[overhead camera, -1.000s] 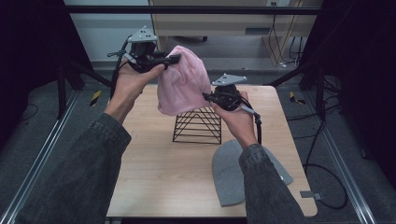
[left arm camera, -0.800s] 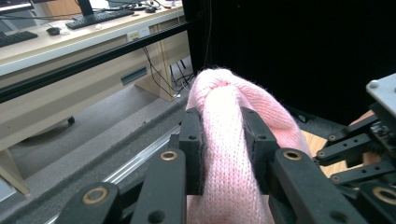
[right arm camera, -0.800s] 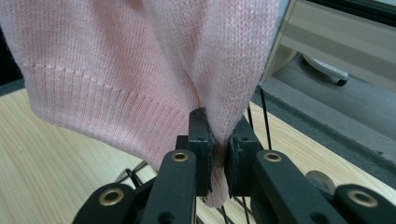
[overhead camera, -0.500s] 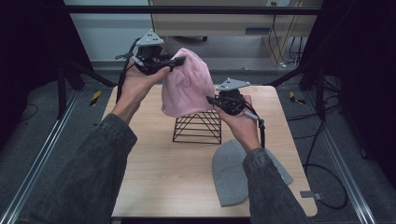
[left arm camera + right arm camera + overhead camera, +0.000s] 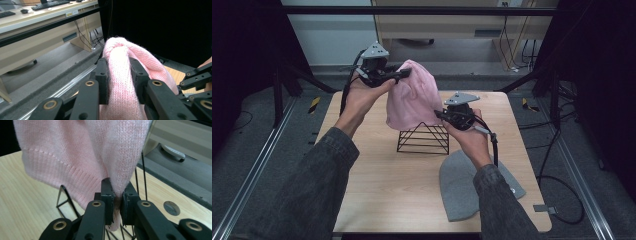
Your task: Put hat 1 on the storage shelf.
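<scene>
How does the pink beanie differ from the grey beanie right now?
The pink beanie hangs in the air over the black wire rack, while the grey beanie lies flat on the table. The pink one is pinched by the left gripper and the right gripper; the grey one lies untouched. Pink is bunched, grey is spread out. Both are knit caps.

A pale pink rib-knit beanie [image 5: 412, 97] hangs above a black wire triangular rack [image 5: 423, 139]. At 5 o'clock a plain grey knit beanie [image 5: 462, 187] lies on the light wood-grain tabletop [image 5: 377, 185].
</scene>
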The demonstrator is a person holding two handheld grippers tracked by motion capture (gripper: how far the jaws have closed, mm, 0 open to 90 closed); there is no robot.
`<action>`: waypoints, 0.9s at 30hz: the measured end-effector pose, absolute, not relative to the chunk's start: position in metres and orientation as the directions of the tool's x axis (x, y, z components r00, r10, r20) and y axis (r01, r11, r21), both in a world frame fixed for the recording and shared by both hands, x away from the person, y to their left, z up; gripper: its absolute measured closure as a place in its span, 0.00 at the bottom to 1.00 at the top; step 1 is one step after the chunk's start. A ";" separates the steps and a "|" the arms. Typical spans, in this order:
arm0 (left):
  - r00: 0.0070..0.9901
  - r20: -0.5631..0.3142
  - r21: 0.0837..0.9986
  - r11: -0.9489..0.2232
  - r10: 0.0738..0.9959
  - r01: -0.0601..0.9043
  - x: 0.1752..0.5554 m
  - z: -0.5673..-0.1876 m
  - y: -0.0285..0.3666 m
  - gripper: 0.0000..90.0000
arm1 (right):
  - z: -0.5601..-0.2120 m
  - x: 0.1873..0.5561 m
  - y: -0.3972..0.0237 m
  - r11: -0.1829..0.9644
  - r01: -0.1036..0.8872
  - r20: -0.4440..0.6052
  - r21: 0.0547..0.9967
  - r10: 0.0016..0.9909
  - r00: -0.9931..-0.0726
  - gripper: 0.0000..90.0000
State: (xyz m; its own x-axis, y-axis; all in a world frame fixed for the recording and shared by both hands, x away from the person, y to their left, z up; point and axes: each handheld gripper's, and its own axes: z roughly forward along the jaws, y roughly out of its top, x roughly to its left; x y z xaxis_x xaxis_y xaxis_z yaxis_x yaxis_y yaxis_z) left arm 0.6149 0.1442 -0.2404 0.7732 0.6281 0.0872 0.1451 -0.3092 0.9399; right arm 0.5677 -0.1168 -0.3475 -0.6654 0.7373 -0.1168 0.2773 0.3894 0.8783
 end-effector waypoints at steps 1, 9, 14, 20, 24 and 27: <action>0.773 0.087 0.940 -0.309 0.628 0.145 0.615 -0.240 0.144 0.80 | -0.348 0.568 -0.117 0.389 0.277 -0.117 0.878 0.737 -0.665 0.92; 0.782 0.071 0.932 -0.319 0.619 0.169 0.613 -0.251 0.136 0.78 | -0.356 0.563 -0.128 0.392 0.298 -0.111 0.871 0.746 -0.657 0.92; 0.787 0.066 0.927 -0.330 0.614 0.179 0.610 -0.256 0.131 0.78 | -0.363 0.562 -0.134 0.395 0.316 -0.102 0.863 0.748 -0.656 0.92; 0.796 0.063 0.921 -0.342 0.602 0.186 0.606 -0.261 0.126 0.76 | -0.371 0.560 -0.137 0.400 0.328 -0.095 0.856 0.745 -0.660 0.92; 0.797 0.068 0.917 -0.353 0.600 0.187 0.605 -0.265 0.125 0.76 | -0.375 0.559 -0.136 0.424 0.330 -0.112 0.844 0.740 -0.664 0.92; 0.801 0.061 0.915 -0.355 0.595 0.193 0.604 -0.269 0.124 0.76 | -0.379 0.559 -0.137 0.424 0.334 -0.109 0.842 0.741 -0.663 0.92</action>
State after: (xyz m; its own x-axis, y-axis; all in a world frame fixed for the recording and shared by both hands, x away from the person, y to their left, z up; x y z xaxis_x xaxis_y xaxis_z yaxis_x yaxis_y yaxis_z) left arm 0.6044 0.1238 -0.2686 0.8014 0.5950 0.0614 0.1933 -0.3547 0.9148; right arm 0.5587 -0.1367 -0.3788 -0.6630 0.7406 -0.1095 0.3340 0.4236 0.8420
